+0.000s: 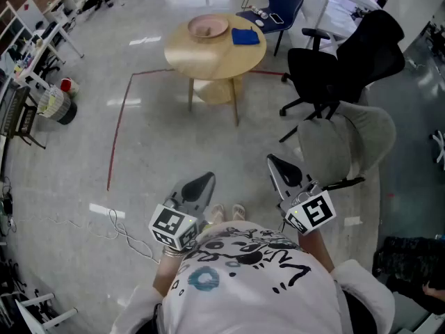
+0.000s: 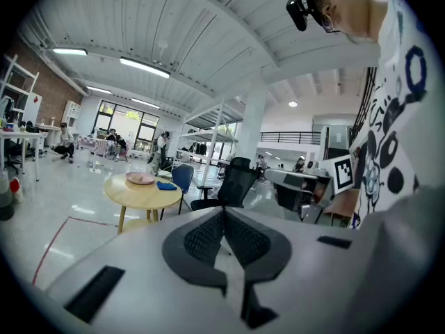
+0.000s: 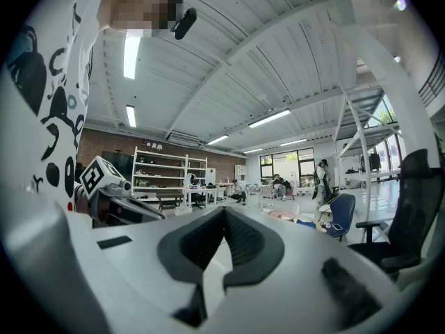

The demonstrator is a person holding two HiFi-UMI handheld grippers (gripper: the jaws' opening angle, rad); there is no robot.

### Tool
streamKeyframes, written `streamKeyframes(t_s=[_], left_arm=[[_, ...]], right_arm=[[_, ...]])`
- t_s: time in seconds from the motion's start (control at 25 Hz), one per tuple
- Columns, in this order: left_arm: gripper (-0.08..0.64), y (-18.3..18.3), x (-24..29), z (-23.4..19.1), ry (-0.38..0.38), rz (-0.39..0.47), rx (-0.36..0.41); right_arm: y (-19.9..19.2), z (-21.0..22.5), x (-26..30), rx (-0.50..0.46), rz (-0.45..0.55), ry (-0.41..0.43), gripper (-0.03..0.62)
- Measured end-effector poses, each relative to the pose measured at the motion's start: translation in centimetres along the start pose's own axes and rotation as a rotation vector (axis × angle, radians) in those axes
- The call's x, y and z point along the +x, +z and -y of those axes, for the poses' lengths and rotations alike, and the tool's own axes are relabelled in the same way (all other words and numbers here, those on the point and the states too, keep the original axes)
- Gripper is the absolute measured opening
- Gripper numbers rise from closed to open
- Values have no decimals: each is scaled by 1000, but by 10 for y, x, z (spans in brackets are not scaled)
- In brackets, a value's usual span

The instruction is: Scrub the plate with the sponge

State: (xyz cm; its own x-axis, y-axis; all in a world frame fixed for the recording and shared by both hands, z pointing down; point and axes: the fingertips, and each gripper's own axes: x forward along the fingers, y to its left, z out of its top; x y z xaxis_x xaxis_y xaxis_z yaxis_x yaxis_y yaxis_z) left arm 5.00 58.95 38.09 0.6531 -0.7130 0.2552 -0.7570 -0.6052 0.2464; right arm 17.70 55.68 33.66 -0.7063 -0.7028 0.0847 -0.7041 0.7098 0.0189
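Note:
A pink plate (image 1: 208,26) and a blue sponge (image 1: 245,36) lie side by side on a round wooden table (image 1: 208,60), far ahead of me. Both also show small in the left gripper view: the plate (image 2: 140,178), the sponge (image 2: 166,185). My left gripper (image 1: 201,184) and right gripper (image 1: 277,164) are held close to my body, well short of the table, both shut with nothing between the jaws. In the right gripper view the plate (image 3: 281,215) is a faint pink shape in the distance.
A black office chair (image 1: 348,68) and a grey chair (image 1: 351,141) stand to the right between me and the table. A blue chair (image 1: 278,5) sits behind the table. Red tape (image 1: 119,127) marks the floor at the left; cables (image 1: 122,232) lie near my feet.

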Motion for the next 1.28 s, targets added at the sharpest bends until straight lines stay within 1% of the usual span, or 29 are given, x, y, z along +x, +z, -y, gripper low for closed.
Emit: streamKeyframes(t_s=[0.2, 0.44, 0.52, 0.6, 0.68, 0.96, 1.08, 1.28], left_arm=[[20, -1, -7, -12, -5, -15, -5], [20, 1, -11, -29, 0, -14, -13], [20, 2, -11, -37, -1, -16, -12], [20, 3, -13, -46, -5, -16, -12], [20, 3, -17, -55, -12, -16, -13], [20, -2, -18, -80, -41, -27, 5], [20, -5, -15, -93, -42, -39, -8], [20, -4, -1, -111, -40, -55, -23]], right_arm=[[0, -8, 12, 14, -8, 1, 26], [2, -9, 29, 5, -20, 2, 26], [5, -8, 35, 25, -6, -3, 26], [7, -10, 41, 65, 15, -9, 26], [5, -14, 49, 83, 17, -19, 28], [-4, -18, 69, 50, -3, -60, 28], [-8, -14, 78, 52, -14, -76, 28], [-9, 1, 93, 56, -20, -70, 28]])
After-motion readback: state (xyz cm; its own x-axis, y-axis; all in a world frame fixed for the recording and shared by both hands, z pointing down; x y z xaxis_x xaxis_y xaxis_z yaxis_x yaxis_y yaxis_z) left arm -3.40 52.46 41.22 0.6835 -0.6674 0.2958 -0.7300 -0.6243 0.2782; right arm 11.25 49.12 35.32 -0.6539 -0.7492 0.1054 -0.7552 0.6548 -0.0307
